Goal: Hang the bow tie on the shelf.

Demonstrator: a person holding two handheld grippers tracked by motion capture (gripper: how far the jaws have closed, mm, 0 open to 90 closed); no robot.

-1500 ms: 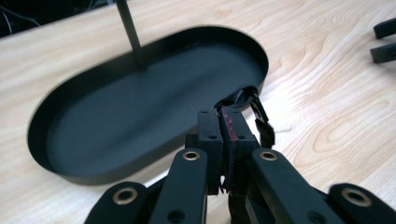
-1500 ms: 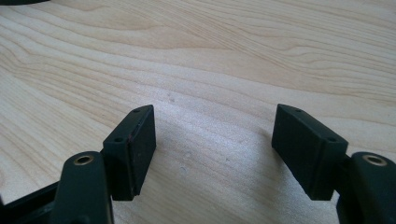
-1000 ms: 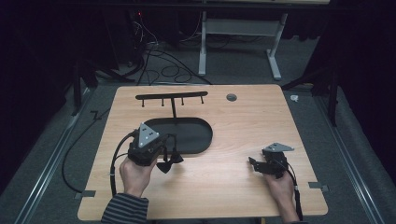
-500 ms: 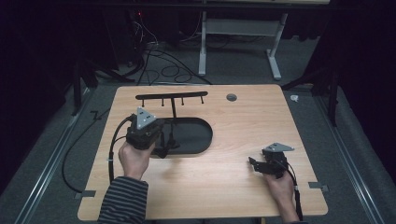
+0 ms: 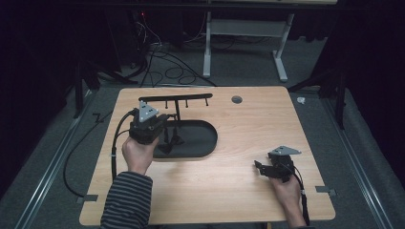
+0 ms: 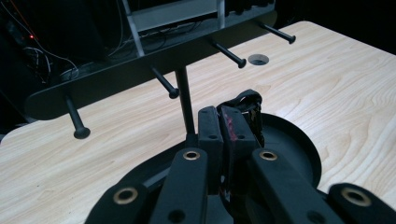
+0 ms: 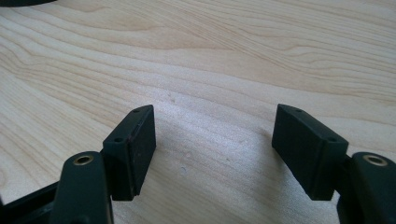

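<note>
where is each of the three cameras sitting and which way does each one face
High view: fixed above the person's side, looking forward and down on the table; both forearms enter from the bottom, holding the left gripper and right gripper.
Left gripper view: rides the left gripper, facing the peg rack and black tray; its jaws are closed on a small black strap.
Right gripper view: rides the right gripper, looking down at bare wood between open jaws.
Shared: high and left gripper views both show rack and tray.

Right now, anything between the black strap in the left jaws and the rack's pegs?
Nothing visible. The left gripper is shut on the black strap, above the rack's base; open air separates it from the pegs.
</note>
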